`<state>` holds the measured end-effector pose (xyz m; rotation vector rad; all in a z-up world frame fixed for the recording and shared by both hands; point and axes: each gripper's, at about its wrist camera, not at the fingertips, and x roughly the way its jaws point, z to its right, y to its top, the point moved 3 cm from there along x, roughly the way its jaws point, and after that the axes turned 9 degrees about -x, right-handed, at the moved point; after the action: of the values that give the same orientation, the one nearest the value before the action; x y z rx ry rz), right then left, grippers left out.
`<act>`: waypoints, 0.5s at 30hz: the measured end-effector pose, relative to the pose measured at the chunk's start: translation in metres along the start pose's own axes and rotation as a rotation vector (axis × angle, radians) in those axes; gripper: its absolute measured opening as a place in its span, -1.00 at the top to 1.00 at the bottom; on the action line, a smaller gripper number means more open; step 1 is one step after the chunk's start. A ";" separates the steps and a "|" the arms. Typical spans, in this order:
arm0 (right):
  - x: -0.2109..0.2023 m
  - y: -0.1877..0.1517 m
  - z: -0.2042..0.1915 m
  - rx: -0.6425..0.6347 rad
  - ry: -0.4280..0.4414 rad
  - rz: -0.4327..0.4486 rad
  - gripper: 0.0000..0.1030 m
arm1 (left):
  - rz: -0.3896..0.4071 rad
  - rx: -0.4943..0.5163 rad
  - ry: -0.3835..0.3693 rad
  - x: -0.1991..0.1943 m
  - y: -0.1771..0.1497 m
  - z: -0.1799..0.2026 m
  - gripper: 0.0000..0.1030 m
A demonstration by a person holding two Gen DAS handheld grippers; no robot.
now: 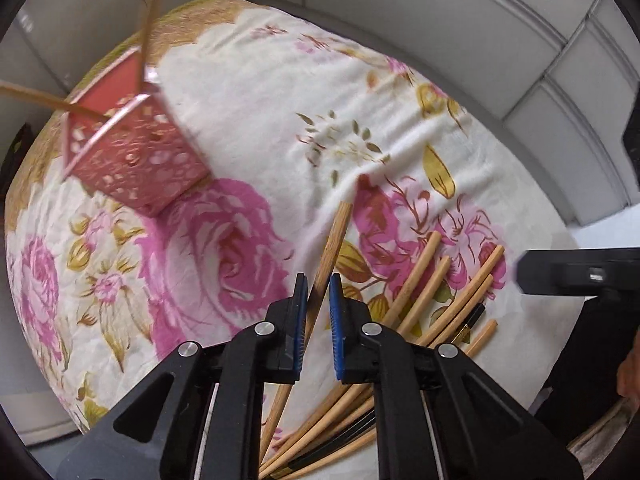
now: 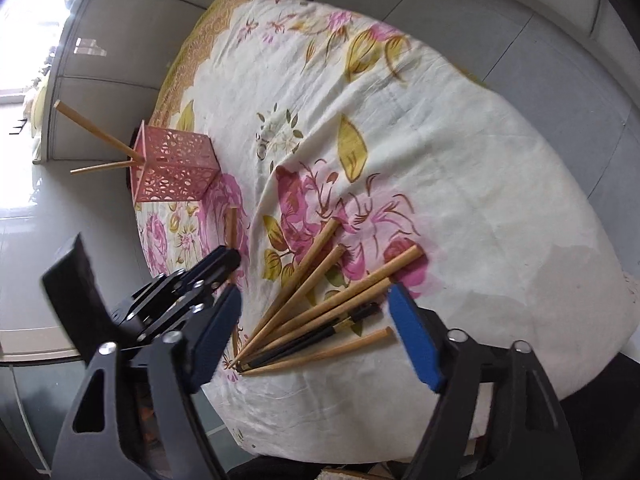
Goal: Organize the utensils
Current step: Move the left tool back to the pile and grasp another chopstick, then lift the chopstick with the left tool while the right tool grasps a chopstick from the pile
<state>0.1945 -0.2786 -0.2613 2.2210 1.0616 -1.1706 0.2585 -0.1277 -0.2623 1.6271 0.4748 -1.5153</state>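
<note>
My left gripper (image 1: 318,292) is shut on one bamboo chopstick (image 1: 334,236), which runs slanted between its blue pads above the floral cloth. The right wrist view shows that same gripper (image 2: 228,266) at the left, the chopstick (image 2: 231,224) poking out past its fingers. A pink perforated holder (image 1: 140,160) (image 2: 176,164) stands at the table's far left with two chopsticks (image 2: 96,132) leaning in it. My right gripper (image 2: 316,320) hangs open over a fanned pile of bamboo chopsticks (image 2: 320,300) (image 1: 440,292), touching none. Black chopsticks (image 2: 320,336) lie in the pile.
A round table under a white cloth with pink roses (image 1: 240,80) (image 2: 480,160) carries everything. Grey floor tiles surround it. A black part of the right gripper (image 1: 580,276) reaches in from the right of the left wrist view. A person's hand (image 1: 628,372) shows at that edge.
</note>
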 end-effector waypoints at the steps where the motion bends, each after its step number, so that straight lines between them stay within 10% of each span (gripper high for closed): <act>1: 0.009 0.003 -0.001 0.023 0.008 -0.031 -0.08 | 0.024 -0.020 -0.013 -0.011 -0.004 -0.006 0.80; 6: 0.028 0.016 -0.020 0.009 -0.019 -0.048 0.31 | 0.132 -0.076 -0.033 -0.058 -0.019 -0.023 0.82; 15: 0.047 0.033 -0.014 0.049 -0.179 -0.089 0.42 | 0.183 -0.076 -0.044 -0.074 -0.020 -0.028 0.83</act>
<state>0.2438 -0.2699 -0.2920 2.0780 1.0777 -1.4184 0.2467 -0.0748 -0.2013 1.5320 0.3454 -1.3781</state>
